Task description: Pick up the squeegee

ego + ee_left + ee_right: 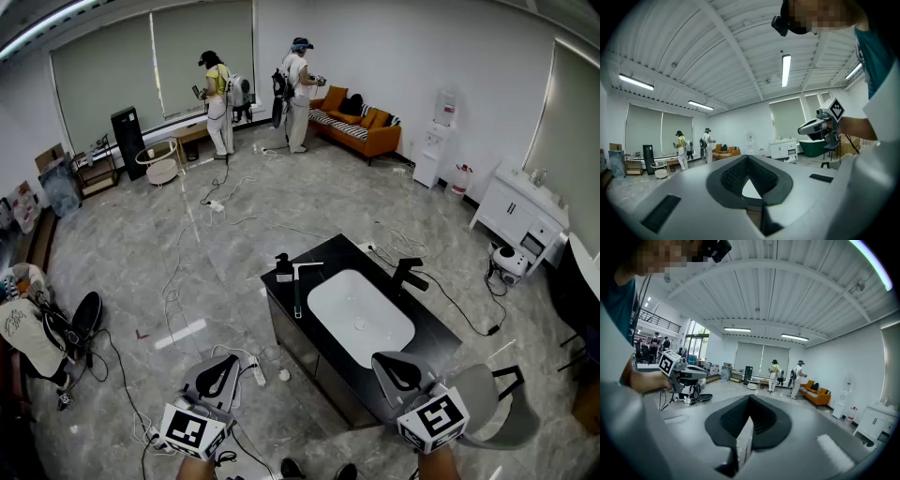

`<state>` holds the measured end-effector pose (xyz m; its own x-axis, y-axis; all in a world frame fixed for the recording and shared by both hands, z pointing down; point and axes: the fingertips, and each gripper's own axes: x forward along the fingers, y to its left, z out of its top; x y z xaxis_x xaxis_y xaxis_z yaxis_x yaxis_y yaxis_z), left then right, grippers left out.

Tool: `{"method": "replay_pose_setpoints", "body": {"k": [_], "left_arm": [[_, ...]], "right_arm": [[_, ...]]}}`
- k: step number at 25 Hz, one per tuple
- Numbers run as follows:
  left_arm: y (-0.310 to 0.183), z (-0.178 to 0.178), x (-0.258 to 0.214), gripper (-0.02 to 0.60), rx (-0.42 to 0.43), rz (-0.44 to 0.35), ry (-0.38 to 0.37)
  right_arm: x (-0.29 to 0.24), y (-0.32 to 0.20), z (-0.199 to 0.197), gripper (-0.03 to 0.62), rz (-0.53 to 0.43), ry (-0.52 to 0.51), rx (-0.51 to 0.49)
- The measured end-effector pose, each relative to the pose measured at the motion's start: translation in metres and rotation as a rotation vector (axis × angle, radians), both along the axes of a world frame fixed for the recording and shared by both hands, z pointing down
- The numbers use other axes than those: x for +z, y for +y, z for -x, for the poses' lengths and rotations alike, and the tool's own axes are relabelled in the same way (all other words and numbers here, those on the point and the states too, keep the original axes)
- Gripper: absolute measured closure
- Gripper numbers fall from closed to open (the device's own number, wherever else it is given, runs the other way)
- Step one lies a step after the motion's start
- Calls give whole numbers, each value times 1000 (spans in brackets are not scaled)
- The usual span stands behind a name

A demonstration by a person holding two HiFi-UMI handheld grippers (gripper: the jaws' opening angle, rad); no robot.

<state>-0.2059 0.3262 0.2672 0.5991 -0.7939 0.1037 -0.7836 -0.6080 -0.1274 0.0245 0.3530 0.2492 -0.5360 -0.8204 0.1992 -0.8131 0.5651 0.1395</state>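
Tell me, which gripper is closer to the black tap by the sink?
Right. The right gripper hangs on the near side of the tap, not touching it. The left gripper is across the sink, beyond the counter's left edge.

The counter (441,326) is black, its basin (361,319) white, the sofa (361,128) orange.

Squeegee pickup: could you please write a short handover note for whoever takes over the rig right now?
Left gripper: jaws together, nothing between them.
Right gripper: jaws together, also empty.
Both are held at the near end of the black counter, short of the target.
Squeegee: lies flat on the counter, just left of the white basin, pale head away from you, untouched.
Done: nothing yet.
Left: reach out, open one gripper, close on the handle, lift.
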Motion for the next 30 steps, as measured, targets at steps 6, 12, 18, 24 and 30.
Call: {"method": "replay_pose_setpoints", "body": {"k": [6, 12, 18, 24, 30], "left_arm": [[-7, 21, 0, 578, 3, -6, 6], [-13, 30, 4, 578, 6, -2, 13], [-31, 22, 21, 578, -1, 25, 18], [-62, 4, 32, 578, -50, 64, 9], [-99, -23, 38, 578, -108, 87, -12]], "right_arm": [[2, -6, 20, 586, 3, -5, 6], [-1, -14, 32, 586, -14, -39, -1], [6, -36, 27, 583, -20, -72, -11], [18, -74, 8, 583, 11, -81, -59], [28, -122, -19, 583, 31, -109, -122]]}}
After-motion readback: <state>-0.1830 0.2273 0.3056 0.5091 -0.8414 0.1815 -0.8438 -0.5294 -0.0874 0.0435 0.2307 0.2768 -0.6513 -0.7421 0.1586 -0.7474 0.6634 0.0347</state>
